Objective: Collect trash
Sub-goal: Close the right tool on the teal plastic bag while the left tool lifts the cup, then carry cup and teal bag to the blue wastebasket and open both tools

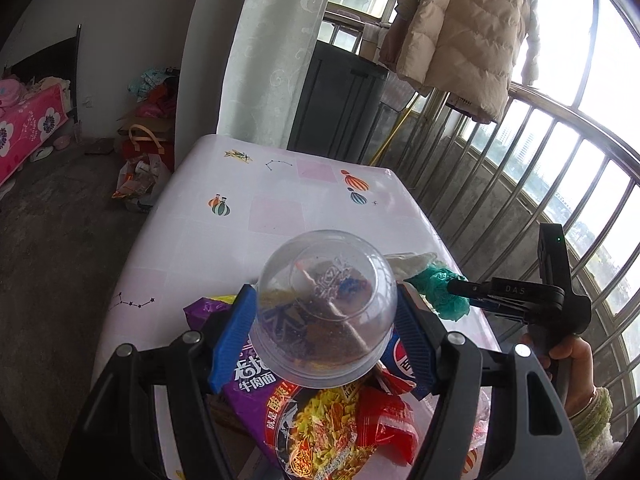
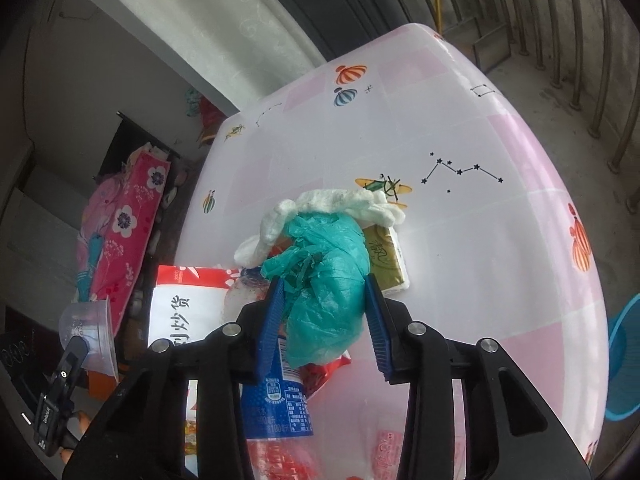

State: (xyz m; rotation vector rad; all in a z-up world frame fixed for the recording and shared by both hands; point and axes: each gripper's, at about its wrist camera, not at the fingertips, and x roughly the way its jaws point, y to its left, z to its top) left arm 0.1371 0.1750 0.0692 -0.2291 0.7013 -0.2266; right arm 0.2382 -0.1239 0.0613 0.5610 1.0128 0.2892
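Observation:
My left gripper is shut on a clear plastic cup, held bottom-forward above a purple noodle wrapper and red wrappers. The cup also shows in the right wrist view at the far left. My right gripper is closed around a crumpled teal plastic bag over the table. In the left wrist view the bag hangs at the right gripper's tip. White tissue, a small tissue pack, a blue-labelled bottle and a white-and-red snack bag lie around it.
The table has a pink-and-white printed cover. A metal balcony railing runs along the right. A dark cabinet stands behind the table. Bags and clutter lie on the floor at left. A blue stool is at the right edge.

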